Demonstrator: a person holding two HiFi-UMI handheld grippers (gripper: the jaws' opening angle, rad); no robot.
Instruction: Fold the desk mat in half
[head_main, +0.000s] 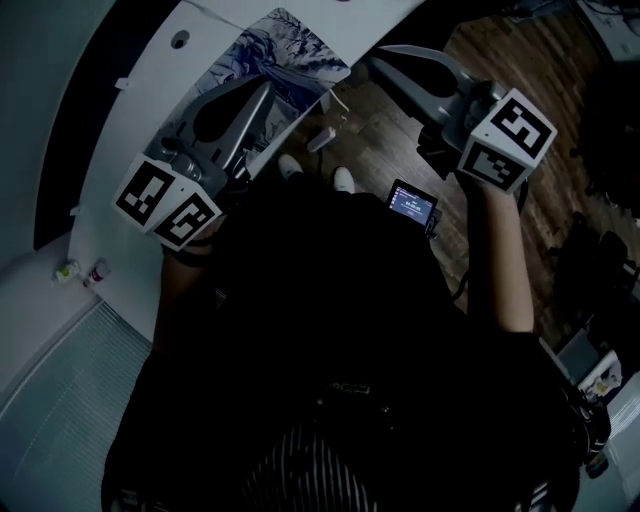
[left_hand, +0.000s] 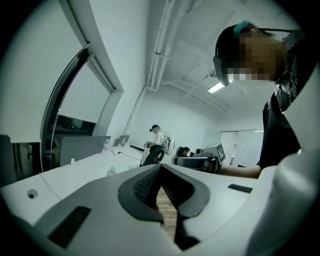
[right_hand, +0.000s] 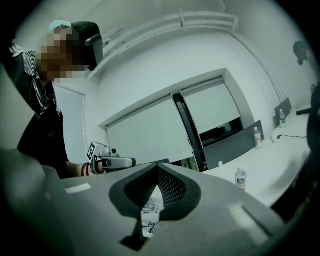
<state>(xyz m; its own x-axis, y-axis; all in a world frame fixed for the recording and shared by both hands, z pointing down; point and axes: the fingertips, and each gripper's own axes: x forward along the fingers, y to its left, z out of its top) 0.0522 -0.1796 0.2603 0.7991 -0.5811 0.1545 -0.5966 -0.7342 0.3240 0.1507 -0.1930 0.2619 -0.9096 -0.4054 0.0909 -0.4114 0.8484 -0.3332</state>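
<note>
The desk mat (head_main: 285, 45), printed in blue and white, lies at the near edge of the white desk (head_main: 120, 170). My left gripper (head_main: 268, 90) reaches over the desk, its tip at the mat's near edge and its jaws together; I cannot tell if it touches the mat. In the left gripper view its pads meet at the tip (left_hand: 160, 169) with wooden floor showing below. My right gripper (head_main: 385, 52) hangs over the floor just right of the mat, shut and holding nothing. A strip of the mat (right_hand: 150, 215) shows beneath its closed tip (right_hand: 158, 167).
Two small bottles (head_main: 82, 271) stand at the desk's left edge and a cable hole (head_main: 180, 40) lies further back. A lit device (head_main: 412, 203) hangs at my waist. A water bottle (right_hand: 241, 177) stands on the desk. Other people (left_hand: 157, 137) work in the background.
</note>
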